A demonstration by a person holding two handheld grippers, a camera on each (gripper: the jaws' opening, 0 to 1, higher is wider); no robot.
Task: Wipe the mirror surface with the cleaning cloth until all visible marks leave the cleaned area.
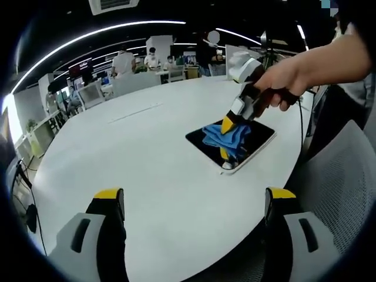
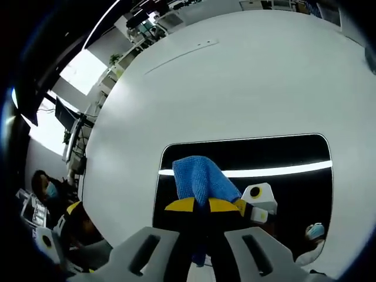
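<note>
A flat rectangular mirror [image 1: 256,136] with a white rim lies on the round white table [image 1: 147,153], toward its right edge. My right gripper [image 1: 226,138], held by a person's hand [image 1: 282,88], is shut on a blue cleaning cloth [image 1: 226,136] and presses it on the mirror's left half. In the right gripper view the blue cloth [image 2: 200,179] bunches between my yellow-tipped jaws on the dark mirror [image 2: 282,155], which reflects a ceiling light. My left gripper [image 1: 194,202] stands open above the table's near edge, well short of the mirror, with nothing between its jaws.
Grey chair [image 1: 338,182] stands at the table's right side. Desks, monitors and several people [image 1: 123,61] fill the office beyond the table's far edge. A thin seam line [image 2: 182,56] crosses the tabletop beyond the mirror.
</note>
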